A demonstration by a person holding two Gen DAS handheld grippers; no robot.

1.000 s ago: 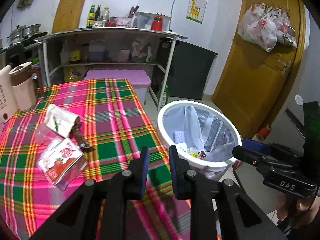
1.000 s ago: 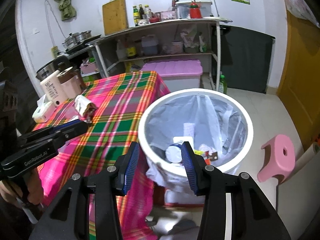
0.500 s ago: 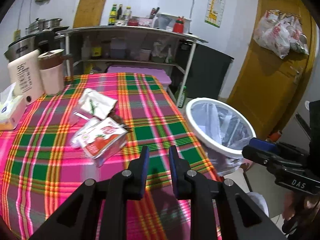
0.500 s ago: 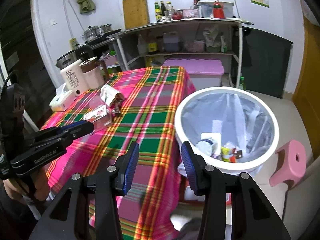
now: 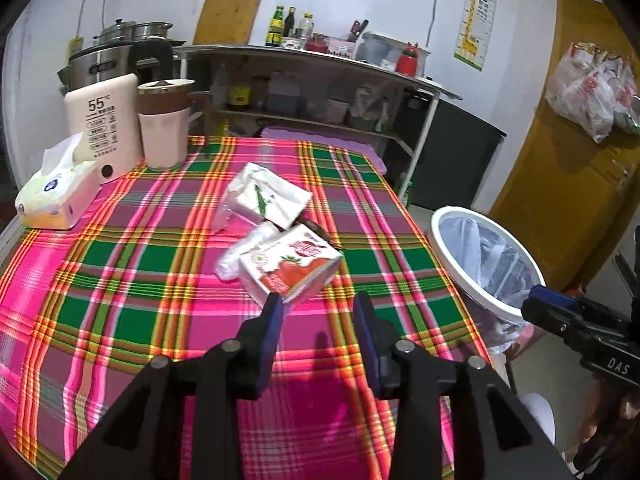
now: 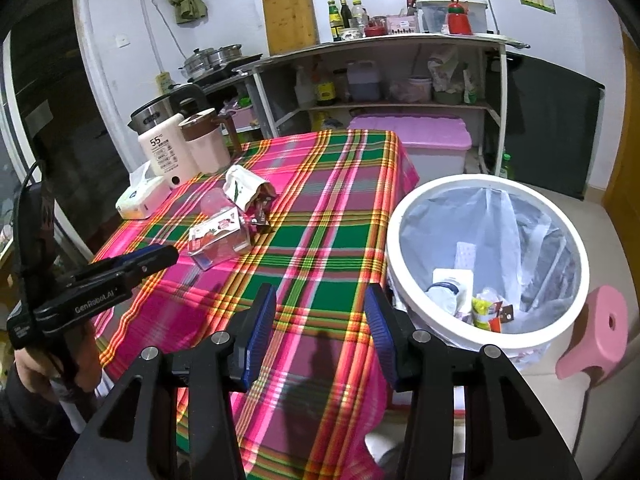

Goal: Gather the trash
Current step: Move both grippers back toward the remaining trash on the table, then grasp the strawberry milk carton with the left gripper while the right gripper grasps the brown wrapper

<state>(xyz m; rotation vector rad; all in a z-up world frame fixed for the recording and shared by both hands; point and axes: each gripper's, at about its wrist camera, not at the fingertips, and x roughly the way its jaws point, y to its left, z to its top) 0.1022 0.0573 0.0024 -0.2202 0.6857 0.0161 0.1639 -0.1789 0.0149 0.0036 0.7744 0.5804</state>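
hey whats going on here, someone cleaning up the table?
Yes, a person with a gripper in each hand is clearing trash off a plaid-covered table. The left gripper is open just short of a red strawberry carton, with a white packet lying behind it. The right gripper is open and empty beside the white trash bin, which already holds some rubbish. Neither gripper holds anything.

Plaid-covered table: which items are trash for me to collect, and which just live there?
Job: red strawberry drink carton, crumpled white paper packet, clear plastic wrapper, white round bin.

Not trash: tissue box, cream thermos jug, pink lidded mug.
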